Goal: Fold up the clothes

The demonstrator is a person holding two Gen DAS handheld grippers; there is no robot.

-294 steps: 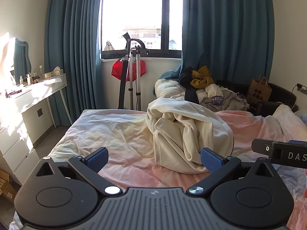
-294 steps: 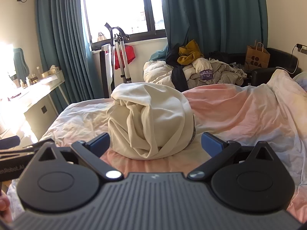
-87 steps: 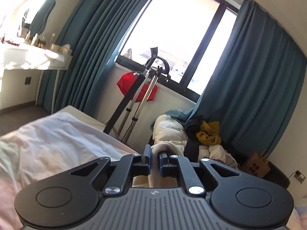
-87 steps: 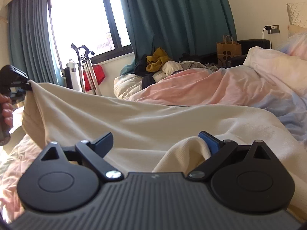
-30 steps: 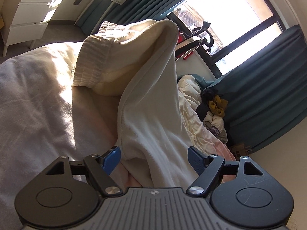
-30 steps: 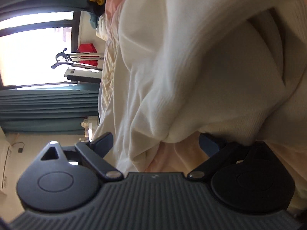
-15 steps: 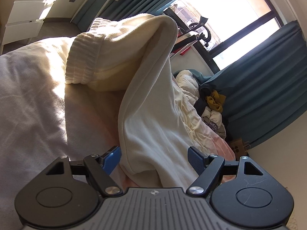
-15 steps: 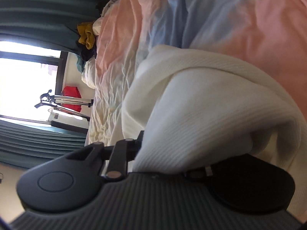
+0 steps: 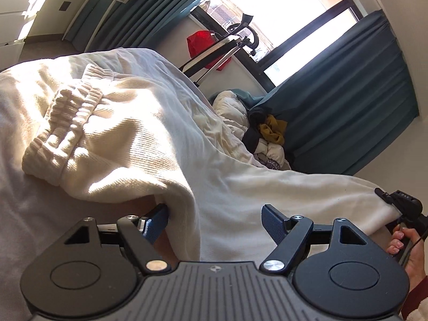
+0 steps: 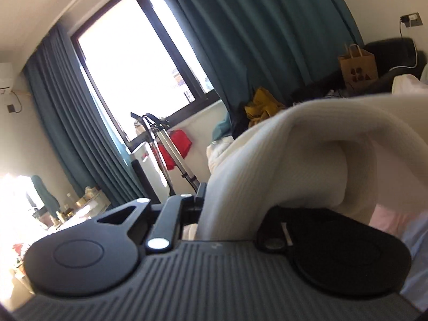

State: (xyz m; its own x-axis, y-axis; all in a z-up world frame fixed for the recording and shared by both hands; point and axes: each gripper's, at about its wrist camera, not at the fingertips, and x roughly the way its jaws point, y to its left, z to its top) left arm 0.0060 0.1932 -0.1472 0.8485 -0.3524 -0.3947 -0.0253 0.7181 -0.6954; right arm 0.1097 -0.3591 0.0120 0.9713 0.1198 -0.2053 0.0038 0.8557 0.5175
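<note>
Read "DAS" in pale letters on the black right gripper [image 9: 401,200] at the edge of the left wrist view. Made out "WAN" on a purple patch of a grey garment [image 9: 272,163] in the clothes pile.

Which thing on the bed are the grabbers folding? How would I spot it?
Find the big bed with pale sheets under the window. Spread across it lies the cream garment, thick and ribbed, with a scrunchy elastic cuff in the sunlight. Unlike the heap of clothes by the curtain, it lies between the left gripper's blue fingers.
</note>
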